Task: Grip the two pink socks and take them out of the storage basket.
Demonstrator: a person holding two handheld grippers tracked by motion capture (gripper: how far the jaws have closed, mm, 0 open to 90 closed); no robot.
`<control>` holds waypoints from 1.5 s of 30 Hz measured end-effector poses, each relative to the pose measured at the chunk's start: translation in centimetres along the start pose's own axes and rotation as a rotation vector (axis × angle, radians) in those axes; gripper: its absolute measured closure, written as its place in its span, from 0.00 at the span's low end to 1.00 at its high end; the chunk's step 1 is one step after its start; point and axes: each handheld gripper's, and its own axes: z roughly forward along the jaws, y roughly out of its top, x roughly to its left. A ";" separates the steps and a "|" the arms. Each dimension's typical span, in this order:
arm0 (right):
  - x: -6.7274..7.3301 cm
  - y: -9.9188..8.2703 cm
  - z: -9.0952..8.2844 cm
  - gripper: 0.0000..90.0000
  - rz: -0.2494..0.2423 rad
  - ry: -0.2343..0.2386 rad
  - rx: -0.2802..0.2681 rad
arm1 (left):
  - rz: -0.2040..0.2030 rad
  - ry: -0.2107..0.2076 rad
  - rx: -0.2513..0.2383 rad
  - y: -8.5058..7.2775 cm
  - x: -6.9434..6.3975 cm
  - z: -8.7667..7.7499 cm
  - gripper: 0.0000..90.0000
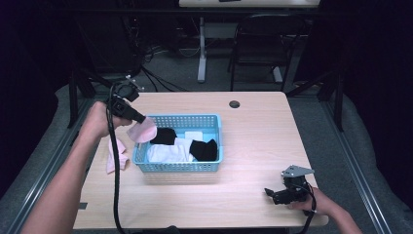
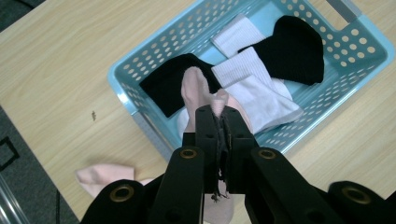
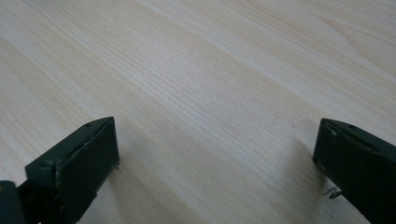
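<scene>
Your left gripper (image 1: 141, 118) holds a sock (image 1: 142, 130) over the left rim of the basket (image 1: 214, 122), which sits mid-table (image 1: 258, 141) with more socks (image 1: 170, 151) inside, another sock (image 1: 117, 156) lies left of it, and your right gripper (image 1: 269, 193) rests near the table's front right corner.
</scene>
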 end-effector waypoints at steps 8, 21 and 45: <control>0.0 0.0 0.0 0.00 0.002 -0.001 0.001 | -0.036 0.018 -0.006 -1.4 1.6 -1.3 0.97; 0.0 0.0 0.0 0.00 0.002 0.001 0.002 | -0.137 0.051 0.013 -4.6 5.2 -2.2 0.97; 0.0 0.0 0.0 0.00 -0.002 -0.001 0.006 | -0.256 0.024 0.097 -11.0 7.9 6.1 0.96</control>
